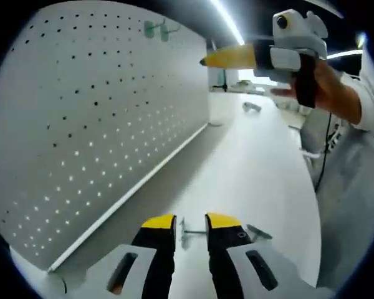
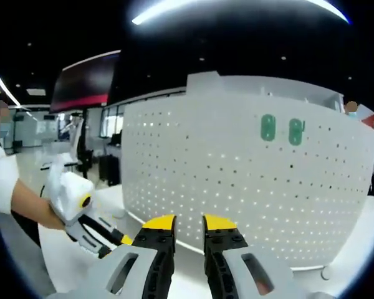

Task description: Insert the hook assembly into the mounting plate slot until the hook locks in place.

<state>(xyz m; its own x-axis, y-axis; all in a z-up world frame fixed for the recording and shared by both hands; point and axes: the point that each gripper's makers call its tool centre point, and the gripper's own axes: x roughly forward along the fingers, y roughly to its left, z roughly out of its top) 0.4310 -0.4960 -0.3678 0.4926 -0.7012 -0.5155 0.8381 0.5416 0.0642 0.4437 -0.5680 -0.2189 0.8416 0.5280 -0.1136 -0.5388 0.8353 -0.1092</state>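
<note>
**White pegboard, hook on the table: left gripper is the near one**

White perforated pegboard (image 1: 100, 124) stands upright along the table (image 1: 262, 162) edge. Two green plates (image 2: 279, 130) sit side by side high on its face, well above the table.

Hook (image 1: 221, 233) lies flat on the table just ahead of the left gripper (image 1: 190, 223). Its thin metal shaft runs crosswise to the jaws, passing behind the tips and sticking out to the right. Left jaws stand a little apart, nothing between them as far as I can tell; the hook looks just beyond the tips, not clamped.

Right gripper (image 2: 189, 223) is up in the air, pointed square at the pegboard, jaws with a narrow gap and empty. In the left gripper view it shows at upper right, held in a hand (image 1: 333, 84), well away from the hook.

So the key relation, as I judge it: hook is straight ahead and low for the left gripper, long axis across the jaw line. Plates are up and to the left from there, far from the hook.

Hard to make out:
- Hook middle is hidden behind the left jaw tips; its shape and which end bends are unreadable.
- Plate slots too small to see in either view.
- Whether the hook touches the jaw tips: cannot tell.
- Small grey item (image 1: 251, 107) far down the table, unidentifiable.
</note>
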